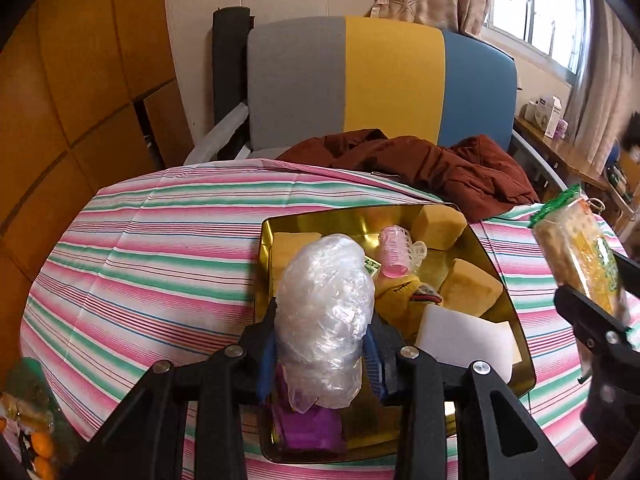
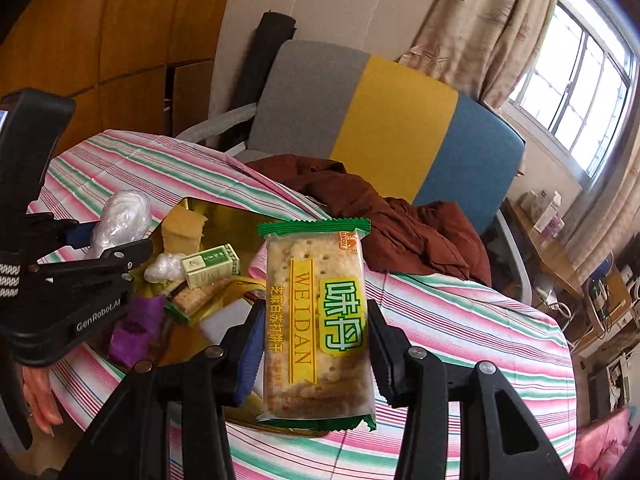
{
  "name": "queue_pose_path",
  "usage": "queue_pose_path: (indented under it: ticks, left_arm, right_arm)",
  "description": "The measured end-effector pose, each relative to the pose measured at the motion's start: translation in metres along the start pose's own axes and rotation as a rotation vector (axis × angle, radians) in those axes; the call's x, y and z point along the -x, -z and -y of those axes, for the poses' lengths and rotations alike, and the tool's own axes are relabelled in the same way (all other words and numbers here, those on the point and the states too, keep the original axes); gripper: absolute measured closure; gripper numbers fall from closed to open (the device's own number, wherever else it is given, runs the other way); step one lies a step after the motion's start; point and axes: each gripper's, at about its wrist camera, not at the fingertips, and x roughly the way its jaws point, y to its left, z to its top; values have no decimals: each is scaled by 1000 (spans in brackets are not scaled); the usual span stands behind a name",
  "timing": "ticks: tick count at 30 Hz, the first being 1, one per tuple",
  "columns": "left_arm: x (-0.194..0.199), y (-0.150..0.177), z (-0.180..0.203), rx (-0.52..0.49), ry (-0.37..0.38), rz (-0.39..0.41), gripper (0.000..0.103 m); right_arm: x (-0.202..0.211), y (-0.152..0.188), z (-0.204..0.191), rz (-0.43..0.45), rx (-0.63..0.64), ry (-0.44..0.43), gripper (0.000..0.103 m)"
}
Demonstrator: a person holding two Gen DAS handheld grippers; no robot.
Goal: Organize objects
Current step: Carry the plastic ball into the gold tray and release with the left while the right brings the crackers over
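Left gripper (image 1: 320,344) clamps a plastic wad (image 1: 326,316) above the tray (image 1: 516,320); right gripper (image 2: 316,344) grips a cracker pack (image 2: 316,320), apparently both bound for sorting.

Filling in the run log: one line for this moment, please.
left gripper: shut on plastic wrap wad | right gripper: shut on cracker packet | both over gold tray
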Motion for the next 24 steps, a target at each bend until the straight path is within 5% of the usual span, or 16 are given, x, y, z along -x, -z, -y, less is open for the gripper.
queue_pose_path:
  ticks: [24]
  left_arm:
    - [-15, 1, 10, -5, -2, -14, 64]
  right_arm:
    - [-41, 0, -5, -54, -23, -20, 56]
